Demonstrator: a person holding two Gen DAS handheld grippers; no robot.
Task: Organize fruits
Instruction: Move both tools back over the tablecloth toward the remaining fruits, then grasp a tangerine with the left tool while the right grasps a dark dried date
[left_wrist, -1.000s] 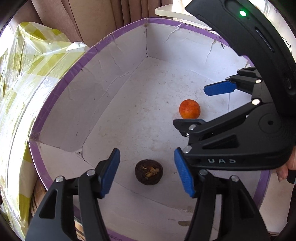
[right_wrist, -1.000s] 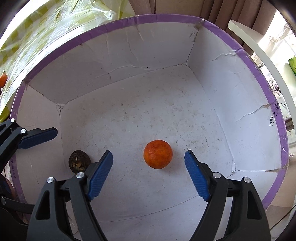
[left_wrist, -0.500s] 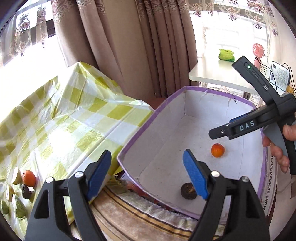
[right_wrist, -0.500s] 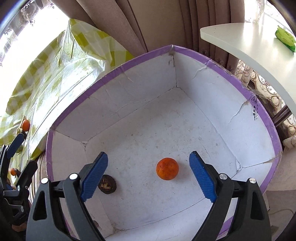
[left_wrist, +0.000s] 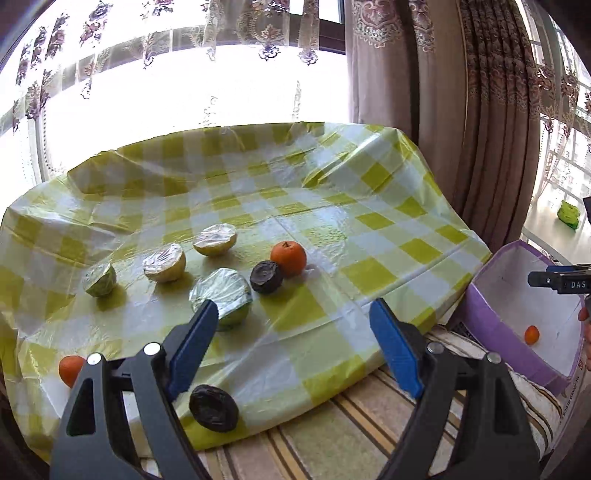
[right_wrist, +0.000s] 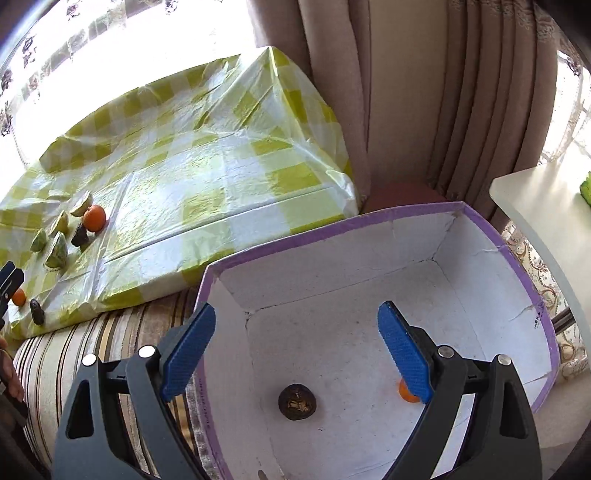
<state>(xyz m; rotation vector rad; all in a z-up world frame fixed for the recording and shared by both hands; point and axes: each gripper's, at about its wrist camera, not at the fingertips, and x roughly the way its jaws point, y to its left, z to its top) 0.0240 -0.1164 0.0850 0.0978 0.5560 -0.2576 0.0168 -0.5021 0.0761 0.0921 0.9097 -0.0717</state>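
On the yellow-checked cloth of the table (left_wrist: 332, 229) lie an orange (left_wrist: 288, 258), a dark shrivelled fruit (left_wrist: 266, 277) and several film-wrapped green halves (left_wrist: 221, 295). A second orange (left_wrist: 70, 369) and a second dark fruit (left_wrist: 214, 408) lie near the front edge. My left gripper (left_wrist: 293, 314) hovers over that edge; its jaws are opening and hold nothing. My right gripper (right_wrist: 297, 314) stands open and empty above the purple-rimmed white box (right_wrist: 332, 230). Inside it rest a dark fruit (right_wrist: 297, 401) and an orange (right_wrist: 404, 395), half hidden behind the right finger.
The box stands to the right of the table on a striped cushion (right_wrist: 110, 343). Brown curtains (right_wrist: 406, 110) hang behind it. A white side table (right_wrist: 535, 206) juts in at the far right with a green object (left_wrist: 569, 216) on it.
My left gripper swung out of the box, left and up, to face the table, and its jaws widened. My right gripper rose above the box, leaving the orange on its floor.
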